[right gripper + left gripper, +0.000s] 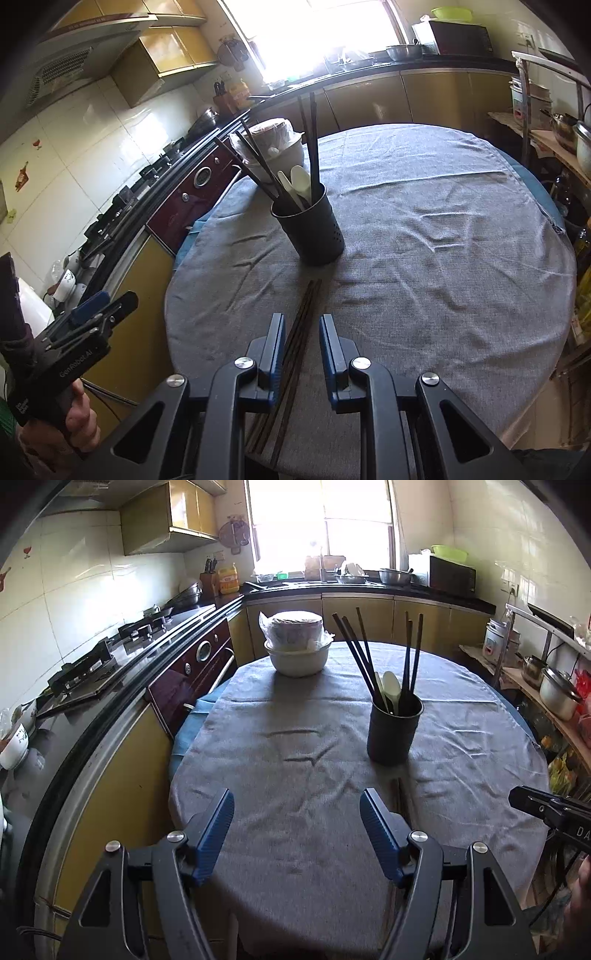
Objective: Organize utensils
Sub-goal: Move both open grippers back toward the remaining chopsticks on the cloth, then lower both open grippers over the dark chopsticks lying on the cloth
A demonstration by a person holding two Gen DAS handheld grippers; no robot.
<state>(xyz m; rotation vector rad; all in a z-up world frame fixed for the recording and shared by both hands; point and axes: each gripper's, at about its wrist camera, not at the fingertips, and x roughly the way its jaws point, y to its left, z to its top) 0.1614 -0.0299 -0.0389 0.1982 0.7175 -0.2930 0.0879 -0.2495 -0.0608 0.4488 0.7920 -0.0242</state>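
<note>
The left gripper (297,834) is held wide open over bare grey cloth (303,871). The right gripper (302,354) is part-open, unclenched, with chopsticks (301,325) lying between its jaws; the black holder (310,229) stands ahead, open cloth rightward.

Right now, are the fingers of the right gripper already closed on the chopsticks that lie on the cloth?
No: the right gripper stands open, with the loose chopsticks lying between its fingers, no pad pressing on them.

Your black utensil holder (312,230) stands upright mid-table, holding dark chopsticks (313,140) and white spoons (301,182) that lean against its rim. More dark chopsticks (295,339) lie flat on the grey cloth toward the near edge.
</note>
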